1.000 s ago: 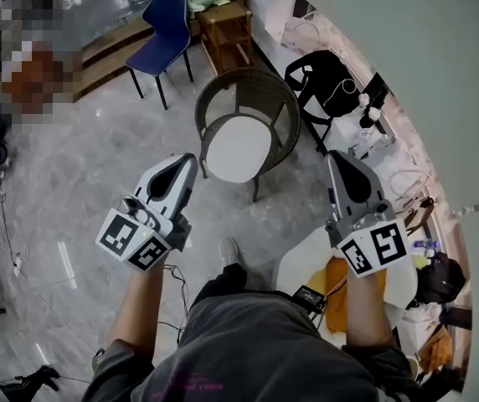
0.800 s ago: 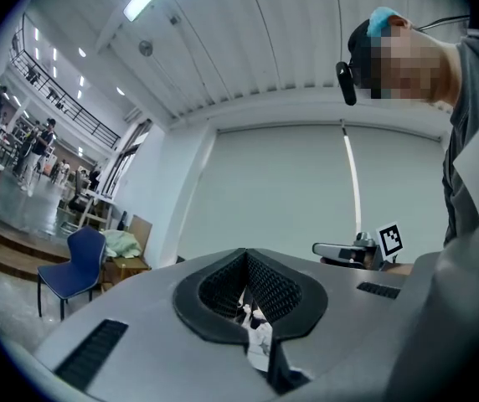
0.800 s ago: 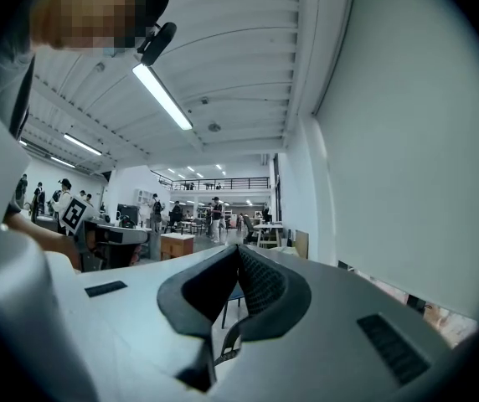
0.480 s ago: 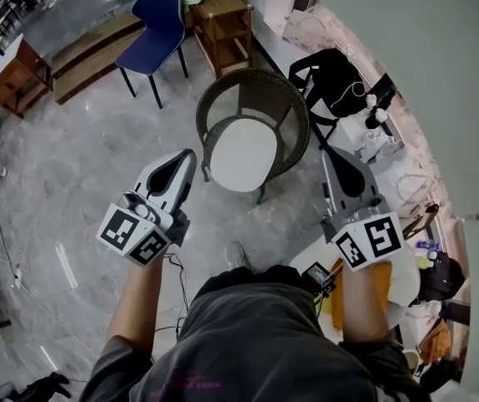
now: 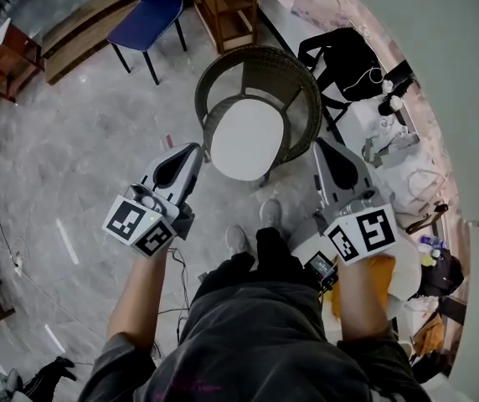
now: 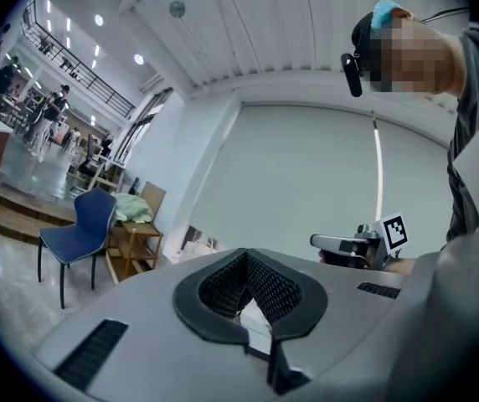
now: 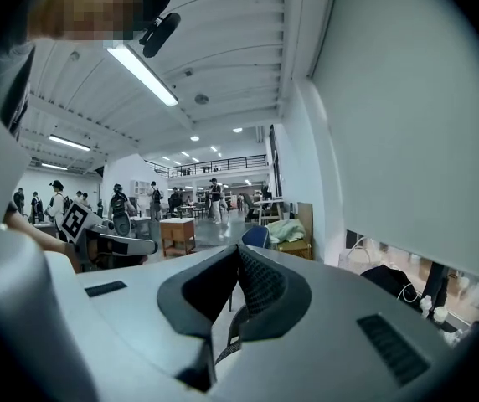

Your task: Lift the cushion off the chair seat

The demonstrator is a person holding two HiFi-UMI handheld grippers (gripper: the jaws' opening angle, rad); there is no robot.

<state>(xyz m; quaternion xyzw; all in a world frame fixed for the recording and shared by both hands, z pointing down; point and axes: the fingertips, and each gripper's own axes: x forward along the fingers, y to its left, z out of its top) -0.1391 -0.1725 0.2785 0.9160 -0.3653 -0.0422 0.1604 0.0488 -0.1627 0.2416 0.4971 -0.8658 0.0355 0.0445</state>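
Observation:
A round white cushion (image 5: 242, 137) lies on the seat of a dark wicker chair (image 5: 296, 86) in the head view, just ahead of me. My left gripper (image 5: 192, 152) is shut and empty, its tip near the cushion's left front edge without touching it. My right gripper (image 5: 321, 146) is shut too, beside the chair's right front side. In the left gripper view the jaws (image 6: 244, 256) meet, with a bit of white cushion (image 6: 253, 316) showing below them. In the right gripper view the jaws (image 7: 238, 251) meet over a strip of wicker chair (image 7: 229, 335).
A blue chair (image 5: 151, 2) and a wooden side table (image 5: 224, 2) stand behind the wicker chair. A black chair with cables (image 5: 348, 57) and bags line the wall at right. A white stool with an orange thing (image 5: 378, 273) is at my right. My shoes (image 5: 260, 224) are near the chair's front.
Both grippers have moved forward and down toward the wicker chair, and I have stepped closer to it. Both stay shut. The cushion has not moved.

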